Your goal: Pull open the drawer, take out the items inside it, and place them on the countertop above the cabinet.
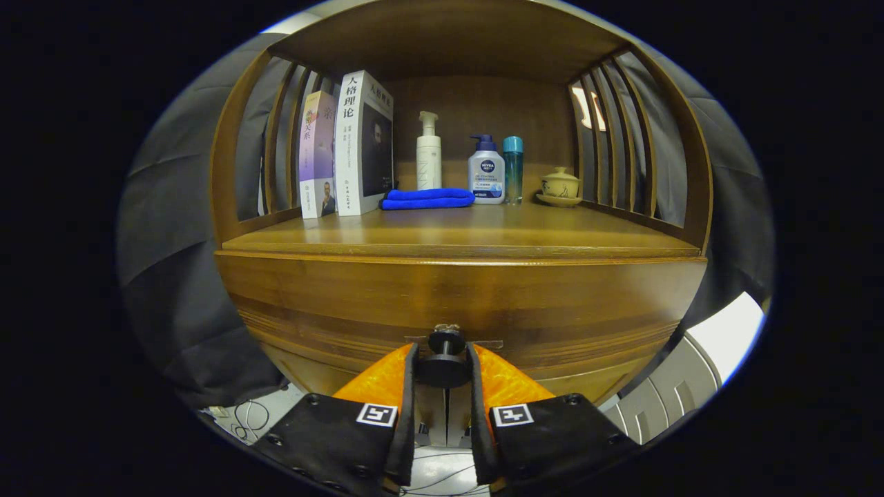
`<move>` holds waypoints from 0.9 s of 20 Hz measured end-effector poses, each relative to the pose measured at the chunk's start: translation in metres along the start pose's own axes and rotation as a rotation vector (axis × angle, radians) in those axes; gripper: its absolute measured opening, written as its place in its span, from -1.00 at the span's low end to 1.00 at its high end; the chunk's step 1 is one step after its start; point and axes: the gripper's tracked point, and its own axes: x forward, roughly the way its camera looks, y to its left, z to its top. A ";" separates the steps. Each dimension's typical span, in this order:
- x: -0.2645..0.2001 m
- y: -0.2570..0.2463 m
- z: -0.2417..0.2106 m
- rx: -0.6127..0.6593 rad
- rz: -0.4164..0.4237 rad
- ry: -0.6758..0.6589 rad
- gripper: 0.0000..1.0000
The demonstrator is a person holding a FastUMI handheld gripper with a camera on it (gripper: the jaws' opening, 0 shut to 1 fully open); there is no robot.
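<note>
Both fingers (412,373) of the gripper (444,369) clamp the knob (445,359) on the drawer (456,297); a straight, level pull should keep hold.

2 books (345,148), 3 bottles (429,153), 1 cloth (428,199), 1 lidded cup (560,183) on saucer (558,201), 1 knob (445,359), 1 gripper (444,366) closed around the knob.
</note>
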 end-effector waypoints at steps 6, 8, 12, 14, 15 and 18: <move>-0.023 0.000 -0.009 0.008 0.022 0.011 -0.28; -0.037 0.001 -0.013 0.004 0.032 0.013 -0.28; -0.061 0.003 -0.023 -0.016 0.053 0.012 -0.28; -0.071 0.004 -0.026 -0.026 0.062 0.012 -0.27; -0.075 0.004 -0.029 -0.028 0.068 0.014 -0.27; -0.091 0.006 -0.034 -0.032 0.087 0.020 -0.28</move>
